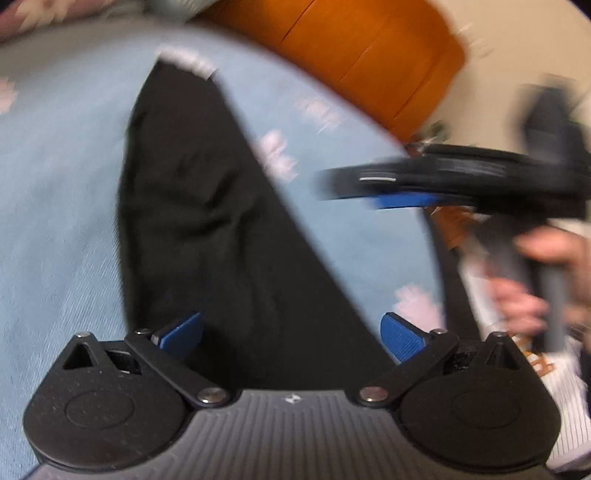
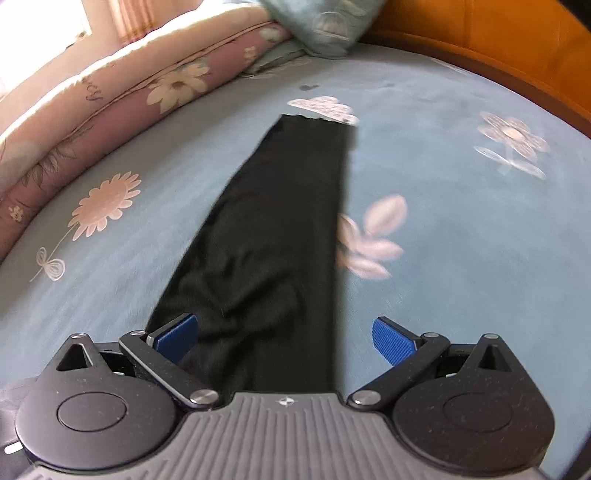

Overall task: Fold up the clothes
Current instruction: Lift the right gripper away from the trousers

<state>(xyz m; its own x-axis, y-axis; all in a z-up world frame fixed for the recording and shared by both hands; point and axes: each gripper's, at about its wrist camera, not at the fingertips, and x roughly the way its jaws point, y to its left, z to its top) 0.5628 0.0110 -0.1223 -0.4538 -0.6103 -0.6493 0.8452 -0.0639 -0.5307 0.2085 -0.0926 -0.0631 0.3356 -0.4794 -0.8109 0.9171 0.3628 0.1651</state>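
Note:
A long black garment (image 1: 221, 229) lies flat on the light blue flowered bedsheet (image 1: 55, 221), narrowing toward its far end. My left gripper (image 1: 291, 338) hangs open over the garment's near end, its blue pads (image 1: 181, 334) wide apart and gripping nothing. In the right wrist view the same black garment (image 2: 280, 229) runs straight away from me to a far edge beside a white patch. My right gripper (image 2: 284, 339) is open too, with the cloth passing under the gap. In the left wrist view the right gripper (image 1: 354, 184) appears blurred at the right, held by a hand (image 1: 535, 280).
An orange padded headboard (image 2: 498, 33) curves round the far side of the bed. A rolled pink floral quilt (image 2: 110, 92) and a teal pillow (image 2: 321, 26) lie at the far left. The person's white and orange clothing (image 1: 517, 332) shows at the right edge.

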